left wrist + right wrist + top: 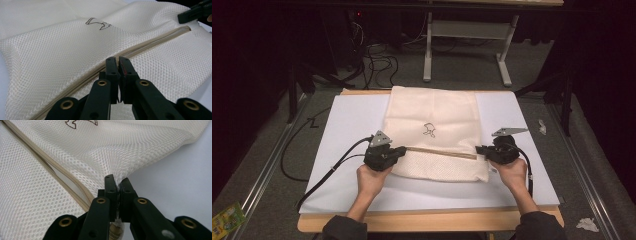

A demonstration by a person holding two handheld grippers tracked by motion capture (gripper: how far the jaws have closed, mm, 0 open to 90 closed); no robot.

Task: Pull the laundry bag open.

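**A:** Lying where?

**B:** Flat on the white board (347, 125), across its middle and far half. Large cream mesh bag (432, 107), with the near edge just ahead of both hands.

**A:** Handling?

**B:** Light and limp, most likely. Open weave with no stiffness, puckering wherever pinched. Not fragile, though easy to snag. Not slippery either, with enough tooth in the mesh for the pads to bite.

**A:** Where to take hold?

**B:** Along the zipper (442, 151), running across the bag from side to side. Probably the firmest line in the cloth, so best for any pull. Small dark embroidered mark (429, 129) just beyond it, with nothing to grip there.

**A:** And the tongs?

**B:** Left gripper (118, 61) closed tight on the zipper near its left end, with a sliver of tape pinched between the jaws. Hard to tell whether on the pull tab itself. Right gripper (117, 181) clamped on the bag's right edge, beside the zipper's other end, with mesh drawn up into a small peak there.

**A:** Risk?

**B:** Bunching, probably, without counter-tension. Better to hold that right edge taut.
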